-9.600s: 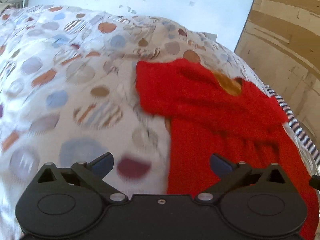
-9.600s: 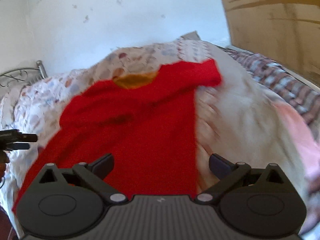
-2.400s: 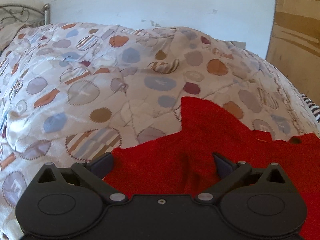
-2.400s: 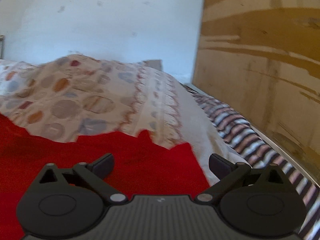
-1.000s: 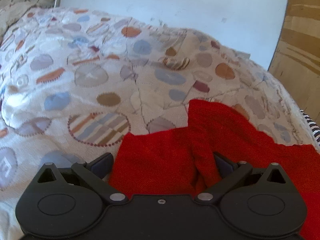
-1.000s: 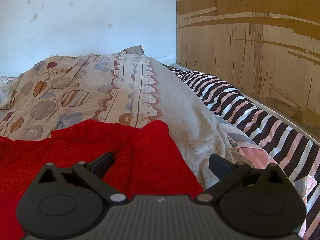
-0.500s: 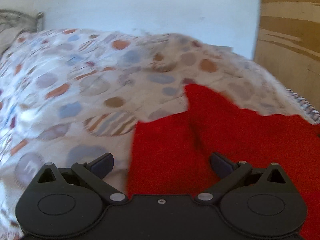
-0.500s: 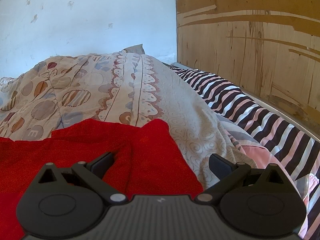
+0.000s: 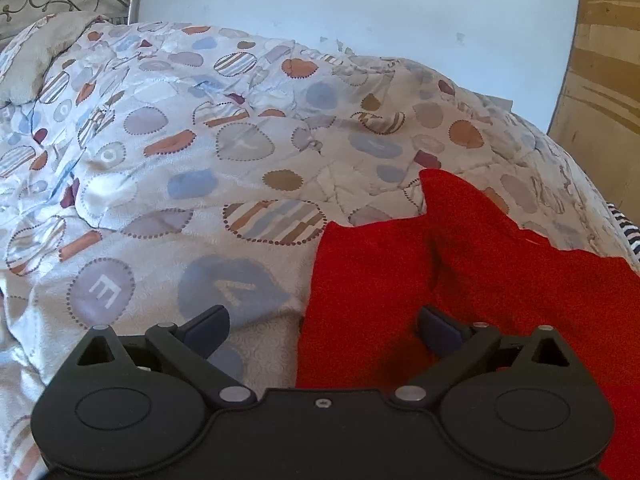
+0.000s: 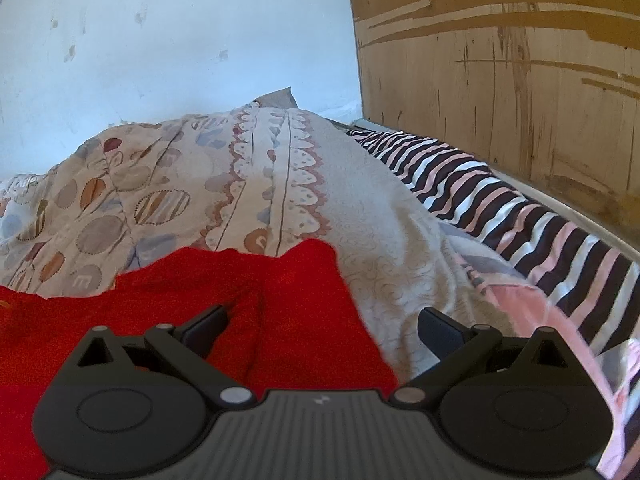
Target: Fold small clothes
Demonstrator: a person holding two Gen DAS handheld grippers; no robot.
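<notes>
Lying flat under both claws: one fuzzy red knit garment (image 9: 472, 264), creased, on one spotted quilted bedspread (image 9: 208, 168). Left claw (image 9: 324, 320) spread wide, empty; right claw (image 10: 322, 322) likewise.

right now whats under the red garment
The red garment lies spread on the patterned quilt, which shows all around its edges. Whatever sits directly beneath the red fabric is covered. Both grippers, left and right, are open.

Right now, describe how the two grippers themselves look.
Both are matte black plastic with two round housings, triangular cut-outs and silver pivot screws. The left gripper has dark blue-grey fingers and a smooth top plate. The right gripper has black fingers and a ribbed grey plate with a small white mark.
</notes>
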